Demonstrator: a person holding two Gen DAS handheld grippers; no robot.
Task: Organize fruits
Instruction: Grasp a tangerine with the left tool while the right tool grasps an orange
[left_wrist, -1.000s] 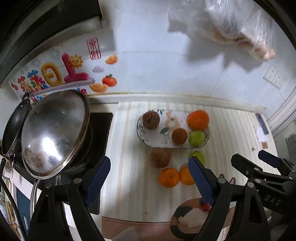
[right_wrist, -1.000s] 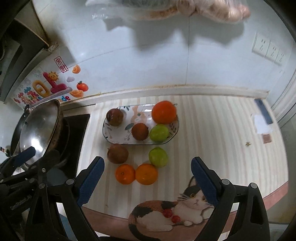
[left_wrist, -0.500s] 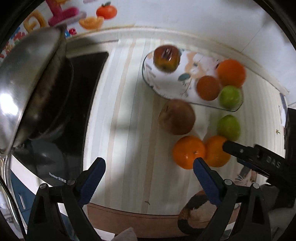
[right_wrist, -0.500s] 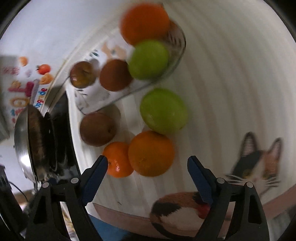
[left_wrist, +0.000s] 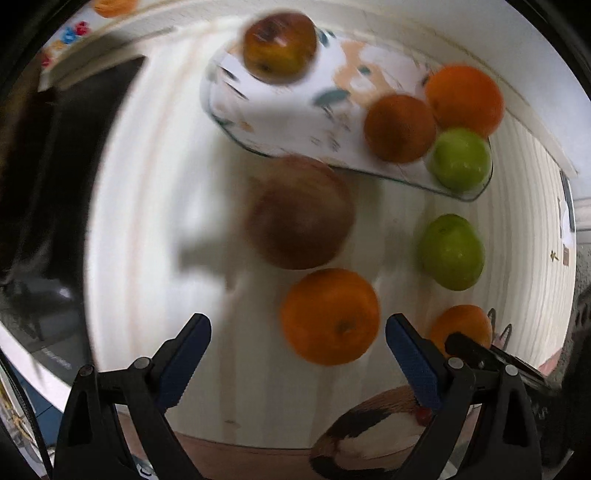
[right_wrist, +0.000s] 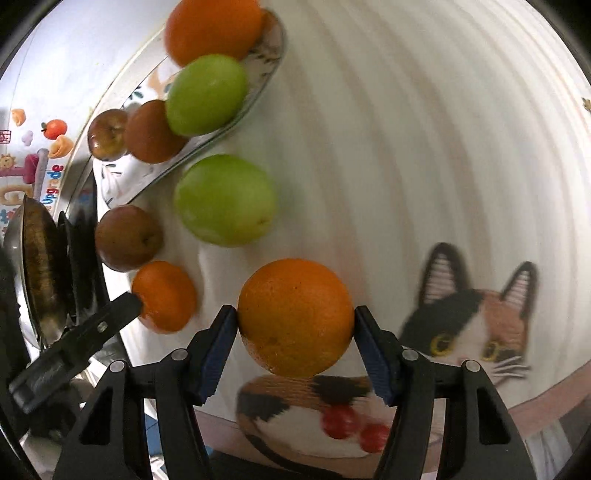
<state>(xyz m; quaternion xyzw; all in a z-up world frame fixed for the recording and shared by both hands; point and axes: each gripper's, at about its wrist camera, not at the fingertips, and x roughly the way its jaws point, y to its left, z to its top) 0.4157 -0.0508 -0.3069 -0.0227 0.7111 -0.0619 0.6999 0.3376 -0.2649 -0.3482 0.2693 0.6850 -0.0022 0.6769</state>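
Note:
My right gripper (right_wrist: 295, 325) is shut on an orange (right_wrist: 295, 317) low over the striped counter. My left gripper (left_wrist: 297, 350) is open, with a second orange (left_wrist: 330, 315) lying just ahead of its fingertips. A brown apple (left_wrist: 299, 212) and a green apple (left_wrist: 452, 252) lie on the counter near the plate. The patterned oval plate (left_wrist: 295, 122) holds a red-brown apple (left_wrist: 280, 46), a brown fruit (left_wrist: 400, 127), an orange (left_wrist: 465, 99) and a green apple (left_wrist: 461, 158). The held orange also shows in the left wrist view (left_wrist: 461, 326).
A dark stove top (left_wrist: 44, 206) lies to the left, and a steel pan lid (right_wrist: 38, 266) stands on it. A cat picture (right_wrist: 461, 321) marks the counter's front edge. The wall with stickers (right_wrist: 40, 147) runs behind the plate.
Both grippers have moved down toward the loose fruit. The right gripper has closed on the orange. The left gripper has come close to the other orange.

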